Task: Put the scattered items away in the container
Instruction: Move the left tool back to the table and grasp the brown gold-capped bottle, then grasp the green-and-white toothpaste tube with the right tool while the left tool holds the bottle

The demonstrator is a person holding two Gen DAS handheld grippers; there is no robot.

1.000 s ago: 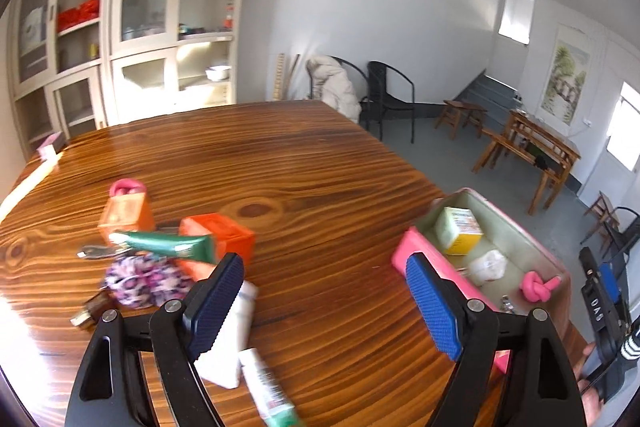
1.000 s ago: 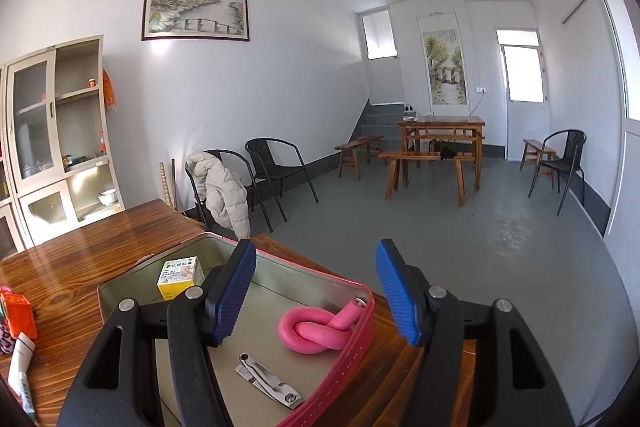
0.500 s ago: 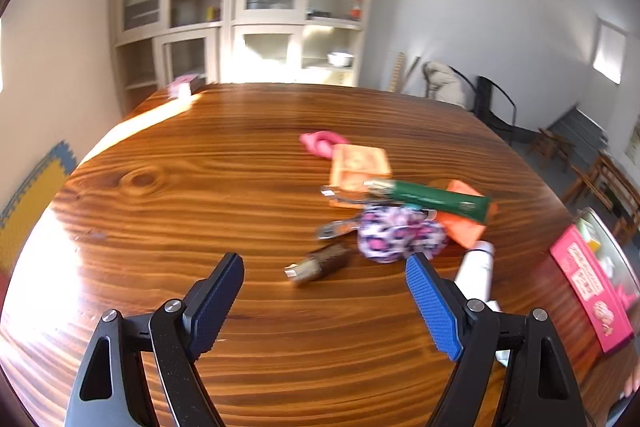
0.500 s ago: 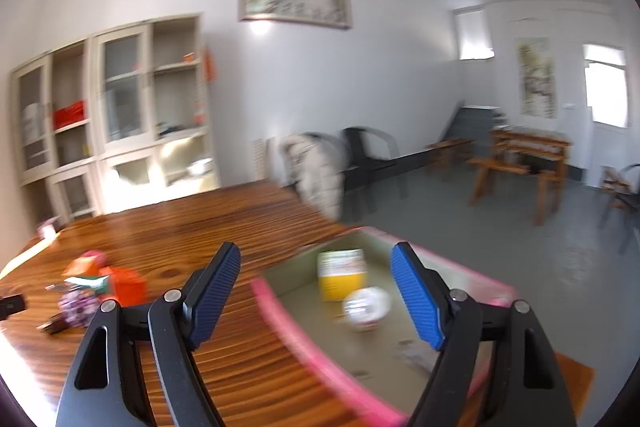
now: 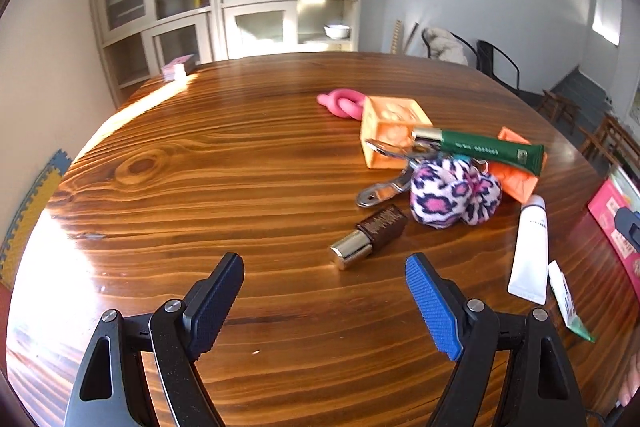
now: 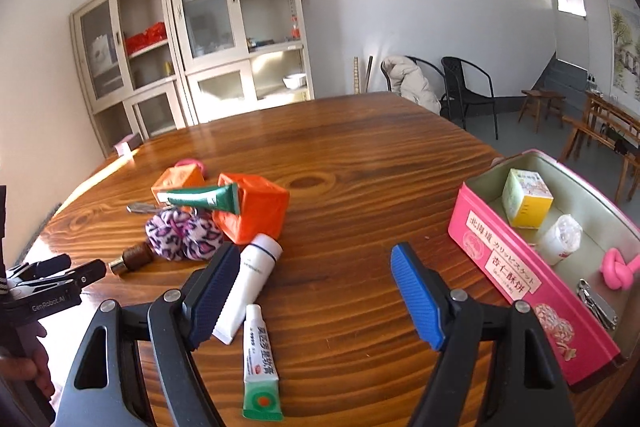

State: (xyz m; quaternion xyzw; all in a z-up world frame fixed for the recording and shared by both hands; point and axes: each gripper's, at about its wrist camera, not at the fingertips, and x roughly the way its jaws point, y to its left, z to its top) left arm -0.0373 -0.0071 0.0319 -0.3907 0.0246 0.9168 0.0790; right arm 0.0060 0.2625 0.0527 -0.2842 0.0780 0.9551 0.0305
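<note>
Bare table [image 5: 240,155] ahead of my left gripper [image 5: 324,291], only the brown bottle [image 5: 370,233] near. My right gripper [image 6: 312,283]: white tube [image 6: 250,281] by left finger, bare wood btwn it & pink tin [image 6: 516,279].

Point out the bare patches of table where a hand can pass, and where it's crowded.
Bare wood lies between the white tube and the pink tin, and on the far side of the table from the tin. It is crowded around the orange box, green tube and spotted scrunchie.
</note>
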